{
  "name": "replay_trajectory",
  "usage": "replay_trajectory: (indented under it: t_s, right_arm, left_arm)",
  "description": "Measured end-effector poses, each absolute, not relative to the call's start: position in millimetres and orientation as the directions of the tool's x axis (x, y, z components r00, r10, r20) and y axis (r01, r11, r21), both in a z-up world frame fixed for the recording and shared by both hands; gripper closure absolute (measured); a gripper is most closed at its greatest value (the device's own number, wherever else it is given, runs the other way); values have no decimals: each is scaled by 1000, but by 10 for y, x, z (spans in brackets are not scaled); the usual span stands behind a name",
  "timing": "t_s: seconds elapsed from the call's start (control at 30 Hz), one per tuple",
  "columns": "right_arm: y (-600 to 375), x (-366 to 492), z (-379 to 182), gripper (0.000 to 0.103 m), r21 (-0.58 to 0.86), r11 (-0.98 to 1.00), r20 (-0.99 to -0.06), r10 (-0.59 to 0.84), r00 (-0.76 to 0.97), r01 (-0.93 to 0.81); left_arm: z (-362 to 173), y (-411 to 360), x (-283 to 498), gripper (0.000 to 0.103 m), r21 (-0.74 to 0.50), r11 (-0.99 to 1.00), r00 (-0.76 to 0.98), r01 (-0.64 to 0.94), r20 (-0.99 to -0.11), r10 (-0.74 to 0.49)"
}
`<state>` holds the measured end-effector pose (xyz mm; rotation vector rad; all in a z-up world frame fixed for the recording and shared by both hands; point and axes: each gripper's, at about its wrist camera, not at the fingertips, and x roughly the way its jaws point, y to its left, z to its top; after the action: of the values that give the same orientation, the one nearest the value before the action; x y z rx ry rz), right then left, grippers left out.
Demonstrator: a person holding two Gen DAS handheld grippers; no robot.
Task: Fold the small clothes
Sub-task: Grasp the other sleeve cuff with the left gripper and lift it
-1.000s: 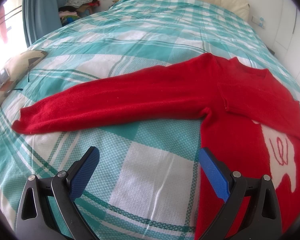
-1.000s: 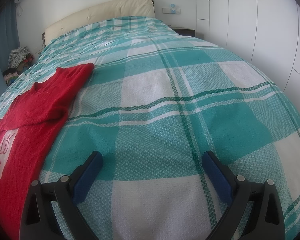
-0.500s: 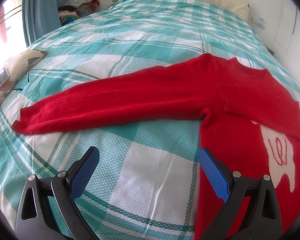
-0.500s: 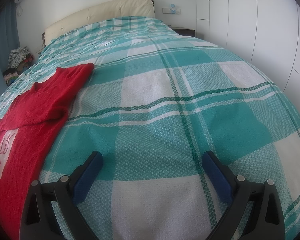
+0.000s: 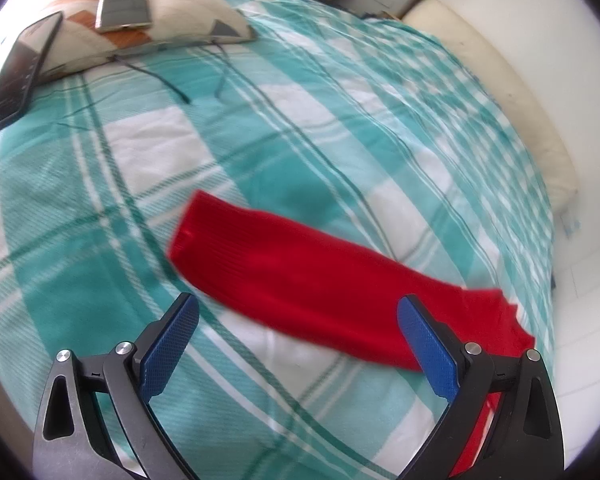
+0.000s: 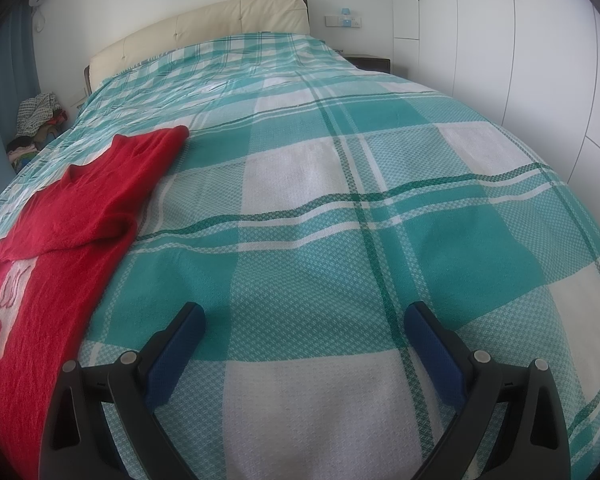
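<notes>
No words, brands or numbers can be read anywhere. The red sweater (image 6: 60, 240) carries only a white figure with red squiggly lines, not lettering.

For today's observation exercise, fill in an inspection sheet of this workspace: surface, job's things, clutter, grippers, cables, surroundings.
Surface: bed under a teal checked cover.
Job's things: red sweater lying flat, one sleeve stretched out.
Clutter: cushion carrying two phones.
Grippers: left gripper open above the sleeve; right gripper open over bare cover.
Cables: thin dark cord beside the cushion.
Surroundings: headboard, white wardrobe doors, clothes pile.
</notes>
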<state>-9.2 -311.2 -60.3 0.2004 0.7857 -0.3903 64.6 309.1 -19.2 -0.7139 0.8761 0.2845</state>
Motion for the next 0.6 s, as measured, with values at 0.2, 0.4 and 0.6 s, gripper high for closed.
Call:
replay_trajectory:
  t_s: [0.2, 0.4, 0.6]
  right_arm:
    - [-3083, -99, -622, 3, 24, 910, -723, -269, 636, 413]
    - [-3080, -98, -624, 3, 24, 910, -723, -270, 636, 413]
    - [-3082, -98, -622, 3, 25, 910, -723, -269, 636, 413]
  left_arm:
    - [-413, 3553, 718, 5, -468, 679, 572, -565, -816, -85]
    - [-522, 3513, 871, 25, -434, 714, 544, -549, -834, -89]
    - [-525, 3407, 1005, 99, -371, 759, 505, -535, -861, -64]
